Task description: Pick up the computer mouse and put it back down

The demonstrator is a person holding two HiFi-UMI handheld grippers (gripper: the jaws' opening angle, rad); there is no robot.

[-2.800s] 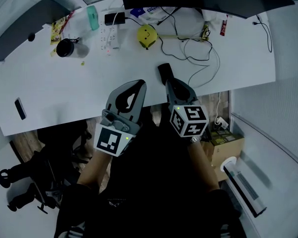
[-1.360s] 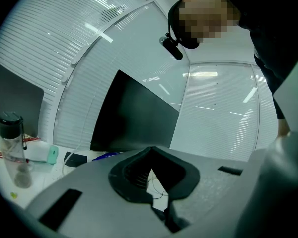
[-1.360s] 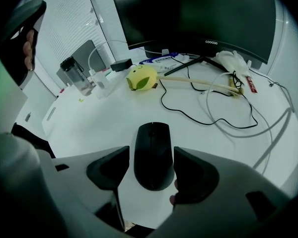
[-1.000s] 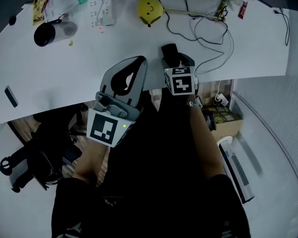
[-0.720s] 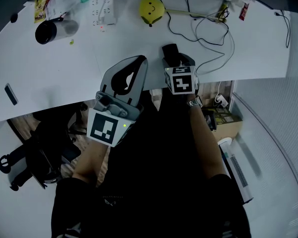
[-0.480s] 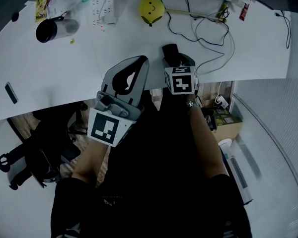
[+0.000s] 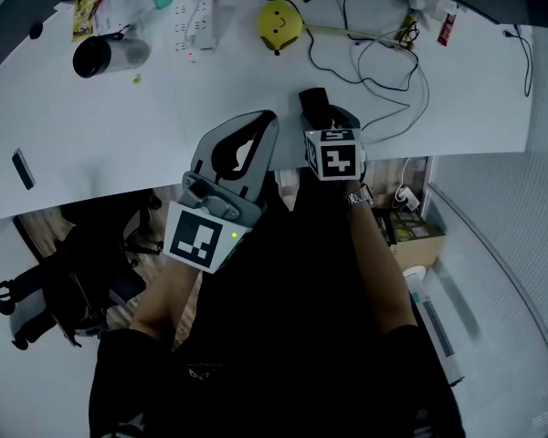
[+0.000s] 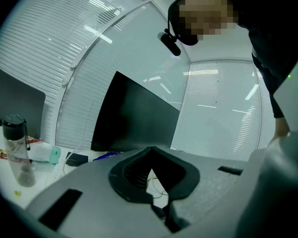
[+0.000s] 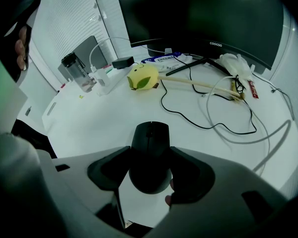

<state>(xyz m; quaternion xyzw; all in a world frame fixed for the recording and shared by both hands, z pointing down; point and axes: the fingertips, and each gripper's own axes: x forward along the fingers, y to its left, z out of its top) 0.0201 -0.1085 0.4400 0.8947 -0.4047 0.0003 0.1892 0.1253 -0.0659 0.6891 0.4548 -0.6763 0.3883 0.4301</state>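
A dim white counter [image 7: 91, 135] was seen from above, with a yellow smiley toy [image 7: 279, 23] near its far side. Below and left of the toy, over the counter's near edge, the left gripper [image 7: 256, 133] was held with its jaws together and nothing between them. Below and slightly right of the toy, near that same edge, lay the black computer mouse [image 7: 312, 99]. The right gripper [image 7: 321, 117] reached it from the person's side, its jaws closed on the mouse's two flanks toward the rear. The mouse's long axis ran in line with those jaws, its front and scroll wheel pointing away past the toy's right side. Whether it rested on the counter or hung just above could not be told.
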